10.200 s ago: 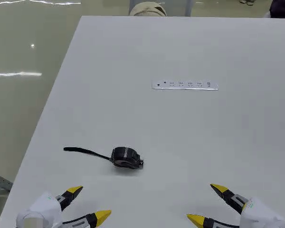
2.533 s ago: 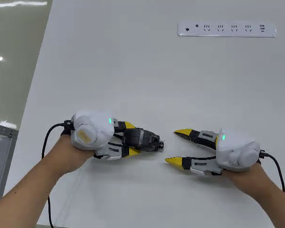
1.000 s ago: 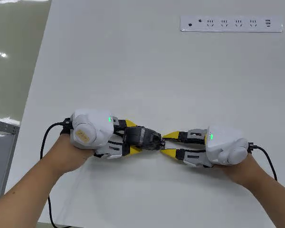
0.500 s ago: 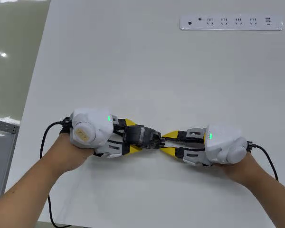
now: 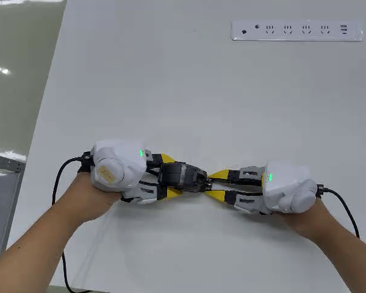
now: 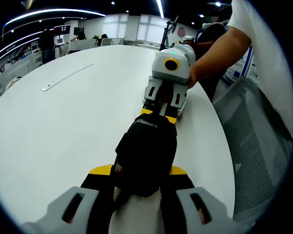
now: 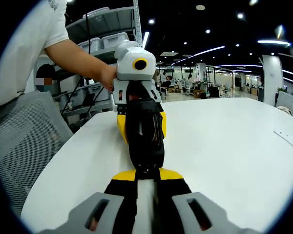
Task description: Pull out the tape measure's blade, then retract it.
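- Black tape measure (image 5: 182, 177) sits lower centre of the head view, on the white table (image 5: 171, 85), between the two grippers.
- Left gripper (image 5: 169, 176) comes in from the left of frame. Its yellow-tipped jaws are clamped on the case, one on each flank.
- Right gripper (image 5: 211, 185) comes in from the right. Its jaws are drawn narrow and nip the mouth end of the tape measure, tips right up against the case. The hook is too small to make out.
- Grippers lie roughly in one line, nose to nose, each with a green light on its white body.
- Left gripper view: the case spans the gap between the jaws, with the right gripper straight beyond it, upper centre.
- Right gripper view: the case is dead ahead at centre, with the left gripper's yellow tips on both its flanks.
- White power strip (image 5: 297, 30) lies upper right in the head view, well apart from the work.
- Black cable (image 5: 58, 183) leaves the rear of the left gripper toward the lower left. Another trails from the right gripper to the lower right.
- Glossy floor (image 5: 18, 73) runs down the left edge.
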The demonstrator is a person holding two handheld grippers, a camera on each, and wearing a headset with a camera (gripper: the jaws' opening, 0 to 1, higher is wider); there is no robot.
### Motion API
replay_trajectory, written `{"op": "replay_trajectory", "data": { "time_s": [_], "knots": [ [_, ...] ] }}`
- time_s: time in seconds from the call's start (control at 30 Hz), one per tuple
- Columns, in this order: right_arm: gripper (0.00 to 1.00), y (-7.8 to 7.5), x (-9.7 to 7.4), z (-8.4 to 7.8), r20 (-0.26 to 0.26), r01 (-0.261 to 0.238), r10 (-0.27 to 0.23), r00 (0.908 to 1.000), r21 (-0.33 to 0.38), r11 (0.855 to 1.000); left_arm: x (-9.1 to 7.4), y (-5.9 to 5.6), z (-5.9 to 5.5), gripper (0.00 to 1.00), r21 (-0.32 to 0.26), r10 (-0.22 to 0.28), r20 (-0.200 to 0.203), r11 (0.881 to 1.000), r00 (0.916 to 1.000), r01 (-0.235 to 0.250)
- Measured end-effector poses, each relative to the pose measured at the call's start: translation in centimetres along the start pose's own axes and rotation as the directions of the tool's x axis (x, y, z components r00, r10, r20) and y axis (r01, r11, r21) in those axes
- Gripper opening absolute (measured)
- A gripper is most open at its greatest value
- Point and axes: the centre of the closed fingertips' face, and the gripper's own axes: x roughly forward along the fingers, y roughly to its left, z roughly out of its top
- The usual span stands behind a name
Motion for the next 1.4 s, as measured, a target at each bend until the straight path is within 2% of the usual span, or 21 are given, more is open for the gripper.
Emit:
{"op": "replay_trajectory", "data": {
  "time_s": [0.4, 0.53, 1.4],
  "knots": [
    [0.12, -0.04, 0.01, 0.03, 0.006, 0.000, 0.000, 1.0000, 0.007, 1.000, -0.04, 0.03, 0.00, 0.33, -0.001, 0.005, 0.001, 1.000, 1.0000, -0.005],
    [0.12, -0.06, 0.00, 0.03, 0.007, -0.001, 0.001, 1.0000, 0.012, 1.000, -0.05, 0.03, -0.02, 0.33, 0.016, 0.012, -0.004, 1.000, 0.9999, -0.012],
    [0.11, -0.02, -0.12, -0.06, 0.006, -0.007, 0.007, 1.0000, 0.026, 1.000, -0.04, 0.03, -0.09, 0.31, 0.029, 0.004, -0.001, 1.000, 1.0000, -0.004]
  ]
}}
